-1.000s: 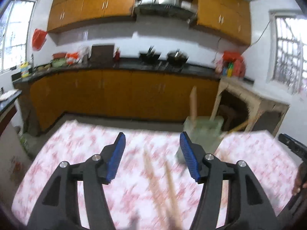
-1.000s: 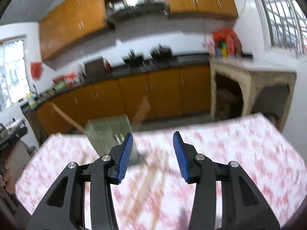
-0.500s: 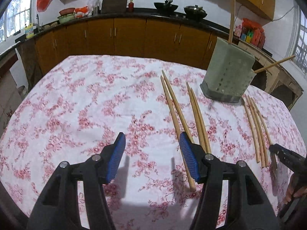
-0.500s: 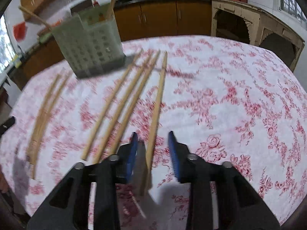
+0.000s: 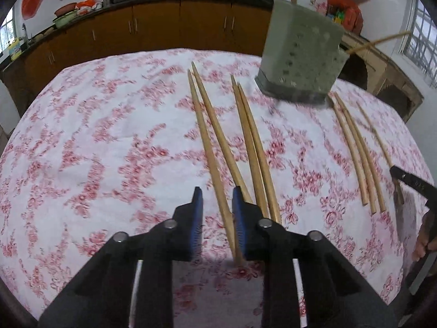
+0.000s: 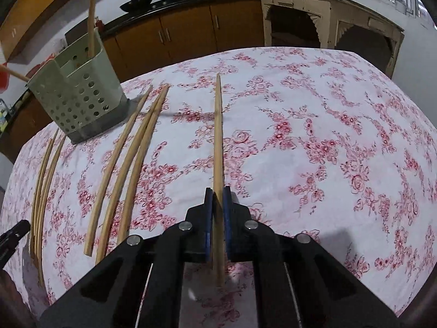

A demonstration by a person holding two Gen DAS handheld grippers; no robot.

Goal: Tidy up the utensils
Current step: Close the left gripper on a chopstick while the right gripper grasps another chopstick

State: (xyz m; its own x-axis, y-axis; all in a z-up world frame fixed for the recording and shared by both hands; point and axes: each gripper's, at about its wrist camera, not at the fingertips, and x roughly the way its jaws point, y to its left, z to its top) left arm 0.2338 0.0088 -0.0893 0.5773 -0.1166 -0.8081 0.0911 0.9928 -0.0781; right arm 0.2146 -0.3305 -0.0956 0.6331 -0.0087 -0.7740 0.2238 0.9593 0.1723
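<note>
The right gripper has its fingers clenched on one chopstick. The left gripper fingers are closing around another chopstick, not yet pinching it. More lie on the floral surface beside the perforated utensil holder.

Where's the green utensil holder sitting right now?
The green utensil holder stands at the table's far edge, upper left in the right wrist view, upper right in the left, with loose chopsticks lying just beside its base.
</note>
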